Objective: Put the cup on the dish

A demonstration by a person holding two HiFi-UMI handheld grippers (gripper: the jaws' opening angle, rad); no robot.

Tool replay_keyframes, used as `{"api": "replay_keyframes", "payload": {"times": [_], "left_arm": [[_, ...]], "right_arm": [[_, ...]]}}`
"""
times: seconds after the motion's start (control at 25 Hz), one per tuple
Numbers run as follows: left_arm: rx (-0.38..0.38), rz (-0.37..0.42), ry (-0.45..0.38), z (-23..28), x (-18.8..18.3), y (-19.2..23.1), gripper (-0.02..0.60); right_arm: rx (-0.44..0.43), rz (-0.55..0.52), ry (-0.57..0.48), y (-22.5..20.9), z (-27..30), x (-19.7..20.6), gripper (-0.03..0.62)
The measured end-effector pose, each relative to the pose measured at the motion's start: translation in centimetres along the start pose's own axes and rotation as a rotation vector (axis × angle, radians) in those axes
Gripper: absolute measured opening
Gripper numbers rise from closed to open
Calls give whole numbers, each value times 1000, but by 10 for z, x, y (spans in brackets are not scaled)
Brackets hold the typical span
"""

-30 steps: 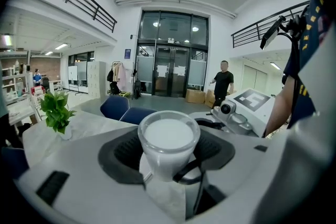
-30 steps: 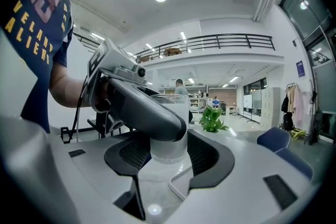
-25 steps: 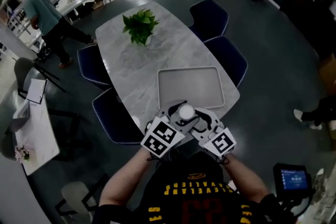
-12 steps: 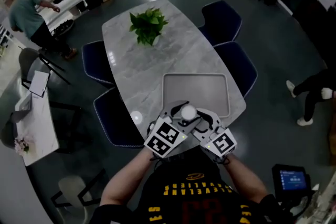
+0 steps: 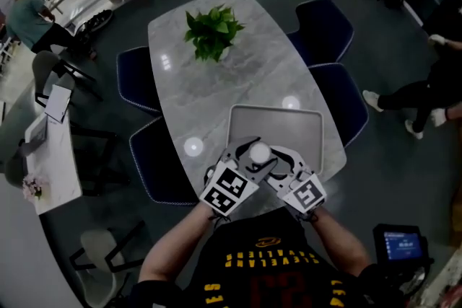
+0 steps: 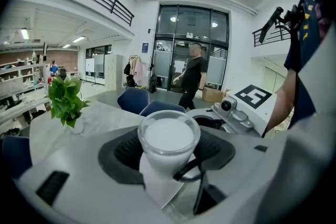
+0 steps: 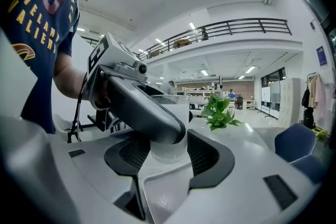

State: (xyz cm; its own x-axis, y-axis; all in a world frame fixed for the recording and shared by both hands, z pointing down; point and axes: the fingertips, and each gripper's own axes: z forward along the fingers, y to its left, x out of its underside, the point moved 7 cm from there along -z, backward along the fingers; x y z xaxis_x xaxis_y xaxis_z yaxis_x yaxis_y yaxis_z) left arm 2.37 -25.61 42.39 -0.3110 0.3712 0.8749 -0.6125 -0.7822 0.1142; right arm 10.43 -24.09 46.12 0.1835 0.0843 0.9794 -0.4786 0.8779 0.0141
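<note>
The cup (image 6: 168,136) — translucent, likely light, thin-walled, slick — is best held gently round its wall. The left claw (image 6: 169,157) pinches it there; the right claw (image 7: 168,155) seems to clasp it too, above the dish (image 5: 289,122) — near edge — over the bench (image 5: 216,76).

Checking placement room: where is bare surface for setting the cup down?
The visible tray is bare; so is the table between tray and plant. Crowded only at the tray's near edge, where left gripper and right gripper hold the cup.

Person's dark shirt (image 7: 37,8), yellow print partly readable, "VELA" and "ALIERS", blue screen (image 5: 402,245), text too small
</note>
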Motion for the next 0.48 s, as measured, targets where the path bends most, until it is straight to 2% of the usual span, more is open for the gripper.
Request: {"api": "replay_keyframes", "payload": {"times": [0.48], "left_arm": [[-48, 46, 1, 35, 9, 36, 267]], "right_arm": [[-17, -45, 27, -41, 30, 15, 227]]}}
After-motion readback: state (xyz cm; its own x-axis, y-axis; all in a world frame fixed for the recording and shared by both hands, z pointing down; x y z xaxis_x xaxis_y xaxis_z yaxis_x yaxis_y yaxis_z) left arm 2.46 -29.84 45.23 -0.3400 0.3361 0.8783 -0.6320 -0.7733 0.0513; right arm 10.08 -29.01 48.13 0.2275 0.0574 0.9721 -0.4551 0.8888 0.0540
